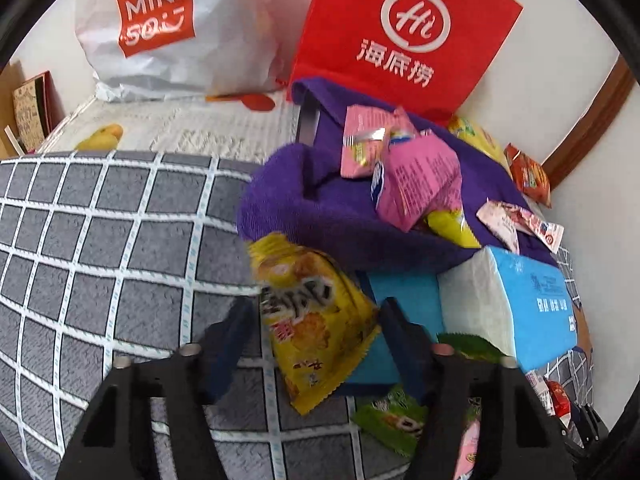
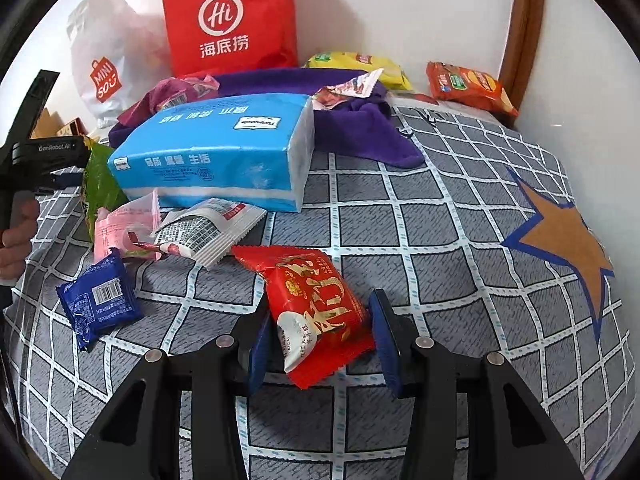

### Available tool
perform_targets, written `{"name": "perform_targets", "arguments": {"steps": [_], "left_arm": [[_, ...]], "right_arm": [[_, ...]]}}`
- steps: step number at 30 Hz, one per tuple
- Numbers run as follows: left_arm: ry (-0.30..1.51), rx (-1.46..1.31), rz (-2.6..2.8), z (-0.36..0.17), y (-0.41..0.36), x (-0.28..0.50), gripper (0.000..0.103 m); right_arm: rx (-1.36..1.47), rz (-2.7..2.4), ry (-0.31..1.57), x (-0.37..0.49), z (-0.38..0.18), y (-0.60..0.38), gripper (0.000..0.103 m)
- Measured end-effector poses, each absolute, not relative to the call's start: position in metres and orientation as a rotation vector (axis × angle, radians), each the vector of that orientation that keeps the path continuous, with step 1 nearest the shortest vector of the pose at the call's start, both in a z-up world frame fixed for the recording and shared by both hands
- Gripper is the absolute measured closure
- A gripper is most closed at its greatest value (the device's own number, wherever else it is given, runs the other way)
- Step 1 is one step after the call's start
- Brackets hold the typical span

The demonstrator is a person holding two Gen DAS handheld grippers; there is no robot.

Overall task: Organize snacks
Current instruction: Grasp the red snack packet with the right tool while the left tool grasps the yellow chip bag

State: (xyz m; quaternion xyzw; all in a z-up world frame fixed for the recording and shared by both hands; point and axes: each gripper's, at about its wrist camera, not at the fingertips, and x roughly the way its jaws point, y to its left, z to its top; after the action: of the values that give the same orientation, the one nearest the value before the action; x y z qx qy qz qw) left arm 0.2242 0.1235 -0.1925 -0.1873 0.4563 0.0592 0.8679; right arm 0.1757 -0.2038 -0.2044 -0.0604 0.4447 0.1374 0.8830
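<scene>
- Glossy yellow snack packet, crinkled foil with a saw-tooth seam, sits between the spread fingers of the left gripper; contact with either pad cannot be told, and the packet is blurred.
- Left of it spreads the bed cover, a grey woven quilt crossed by white grid lines.
- Behind the packet a plush purple towel lies bunched, carrying pink foil sachets.
- Right of that, a soft rectangular blue tissue pack rests in plastic wrap.
- At the bed's far edge a white plastic bag slumps beside a stiff red paper bag.
- In the right wrist view, a small blue foil packet lies near the cover's left edge.
- A shiny red pillow-shaped packet lies on the quilt between the right gripper fingers, which stand apart, neither pad clearly touching it.
- An orange wrapper sits at the far right corner by a curved wooden frame.
- A brown star patch edged in blue marks the cover's right side.
</scene>
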Motion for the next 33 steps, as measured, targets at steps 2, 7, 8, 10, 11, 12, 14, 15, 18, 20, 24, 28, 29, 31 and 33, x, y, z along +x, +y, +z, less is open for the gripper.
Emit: {"name": "perform_targets", "arguments": {"steps": [2, 7, 8, 10, 11, 12, 14, 15, 18, 20, 24, 28, 29, 31, 33], "left_arm": [[0.942, -0.403, 0.126, -0.194, 0.126, 0.223, 0.05], [0.91, -0.382, 0.137, -0.193, 0.129, 0.219, 0.052], [0.908, -0.378, 0.148, -0.193, 0.13, 0.219, 0.052], [0.901, -0.393, 0.159, -0.194, 0.132, 0.219, 0.052], [0.898, -0.403, 0.163, -0.194, 0.133, 0.219, 0.052], [0.895, -0.409, 0.167, -0.194, 0.134, 0.217, 0.052], [0.901, -0.406, 0.165, -0.194, 0.134, 0.217, 0.052], [0.905, -0.403, 0.156, -0.194, 0.133, 0.217, 0.052], [0.896, -0.42, 0.154, -0.191, 0.135, 0.215, 0.053], [0.885, -0.432, 0.149, -0.187, 0.138, 0.213, 0.053], [0.86, -0.46, 0.138, -0.181, 0.143, 0.209, 0.053], [0.855, -0.477, 0.123, -0.179, 0.144, 0.208, 0.053], [0.854, -0.483, 0.117, -0.179, 0.144, 0.208, 0.053], [0.854, -0.489, 0.111, -0.178, 0.144, 0.207, 0.053], [0.847, -0.493, 0.105, -0.176, 0.144, 0.206, 0.053]], "right_arm": [[-0.124, 0.287, 0.926, 0.176, -0.205, -0.204, 0.057], [-0.123, 0.288, 0.926, 0.176, -0.206, -0.204, 0.057], [-0.117, 0.292, 0.927, 0.177, -0.206, -0.205, 0.056], [-0.106, 0.301, 0.931, 0.178, -0.206, -0.206, 0.054], [-0.104, 0.303, 0.931, 0.178, -0.206, -0.206, 0.054], [-0.105, 0.304, 0.931, 0.178, -0.206, -0.205, 0.053], [-0.106, 0.306, 0.931, 0.178, -0.206, -0.205, 0.053], [-0.103, 0.309, 0.931, 0.179, -0.206, -0.205, 0.052], [-0.105, 0.31, 0.932, 0.179, -0.206, -0.205, 0.051], [-0.124, 0.304, 0.93, 0.178, -0.206, -0.202, 0.051], [-0.119, 0.31, 0.93, 0.178, -0.206, -0.204, 0.051], [-0.121, 0.304, 0.927, 0.178, -0.206, -0.204, 0.054], [-0.133, 0.293, 0.924, 0.177, -0.205, -0.203, 0.055], [-0.171, 0.27, 0.909, 0.172, -0.204, -0.198, 0.055], [-0.196, 0.269, 0.895, 0.168, -0.202, -0.195, 0.055]]}}
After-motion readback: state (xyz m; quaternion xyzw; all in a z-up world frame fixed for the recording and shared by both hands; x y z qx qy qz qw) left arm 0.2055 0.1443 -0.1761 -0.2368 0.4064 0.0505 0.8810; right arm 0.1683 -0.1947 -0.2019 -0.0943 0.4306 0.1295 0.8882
